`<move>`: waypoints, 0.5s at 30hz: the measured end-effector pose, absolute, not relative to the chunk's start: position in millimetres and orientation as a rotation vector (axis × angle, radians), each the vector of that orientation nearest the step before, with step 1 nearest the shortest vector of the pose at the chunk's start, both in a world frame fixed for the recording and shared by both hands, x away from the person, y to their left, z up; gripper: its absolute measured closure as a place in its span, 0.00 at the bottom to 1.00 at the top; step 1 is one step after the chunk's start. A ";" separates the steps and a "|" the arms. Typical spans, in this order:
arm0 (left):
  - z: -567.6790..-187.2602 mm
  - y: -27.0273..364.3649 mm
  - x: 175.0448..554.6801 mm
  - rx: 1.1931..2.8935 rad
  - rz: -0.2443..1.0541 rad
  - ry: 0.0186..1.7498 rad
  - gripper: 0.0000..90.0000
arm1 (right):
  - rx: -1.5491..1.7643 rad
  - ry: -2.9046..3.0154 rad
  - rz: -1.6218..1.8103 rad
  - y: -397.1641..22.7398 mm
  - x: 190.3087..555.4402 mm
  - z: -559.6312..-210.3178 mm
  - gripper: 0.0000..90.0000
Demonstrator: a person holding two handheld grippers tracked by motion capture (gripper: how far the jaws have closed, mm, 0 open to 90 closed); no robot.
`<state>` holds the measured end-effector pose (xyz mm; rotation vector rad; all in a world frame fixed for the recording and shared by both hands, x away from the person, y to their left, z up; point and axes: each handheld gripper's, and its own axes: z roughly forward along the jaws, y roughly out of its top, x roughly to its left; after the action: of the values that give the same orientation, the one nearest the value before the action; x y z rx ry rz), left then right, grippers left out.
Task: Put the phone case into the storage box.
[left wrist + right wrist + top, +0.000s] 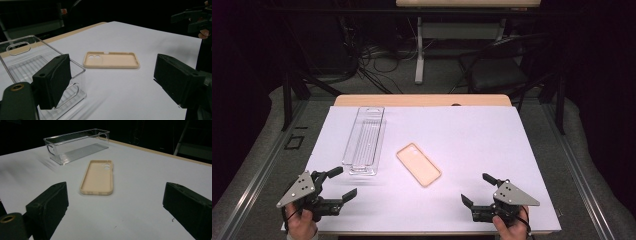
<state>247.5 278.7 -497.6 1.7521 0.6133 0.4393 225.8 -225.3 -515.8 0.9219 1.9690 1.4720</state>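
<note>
Beige phone case (418,164) lies mid-surface, right of the clear bin (364,140). Both tongs, left (340,183) and right (476,188), hang open and empty. Reaching for the case likely comes next.

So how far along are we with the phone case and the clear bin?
Nothing looks done yet: the beige phone case lies hollow side up on the white mat, beside the clear bin. Nothing is in hand; left gripper and right gripper are open, near the table's front edge. Picking up the case remains.

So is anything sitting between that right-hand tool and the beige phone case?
Nothing visible: bare white table lies between the open right tool and the phone case. The clear bin stands off to the case's far left.
</note>
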 end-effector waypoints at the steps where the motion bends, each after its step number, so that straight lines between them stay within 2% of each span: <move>1: -497.6 278.8 247.6 1.755 0.437 0.613 0.16 | 0.921 1.969 1.471 -225.3 225.9 -516.2 0.07; 15: -500.0 276.7 249.3 1.777 0.410 0.633 0.16 | 0.935 1.976 1.471 -224.1 226.1 -516.9 0.07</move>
<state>249.3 276.7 -500.0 1.7769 0.6328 0.4103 226.1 -224.1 -516.9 0.9349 1.9763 1.4714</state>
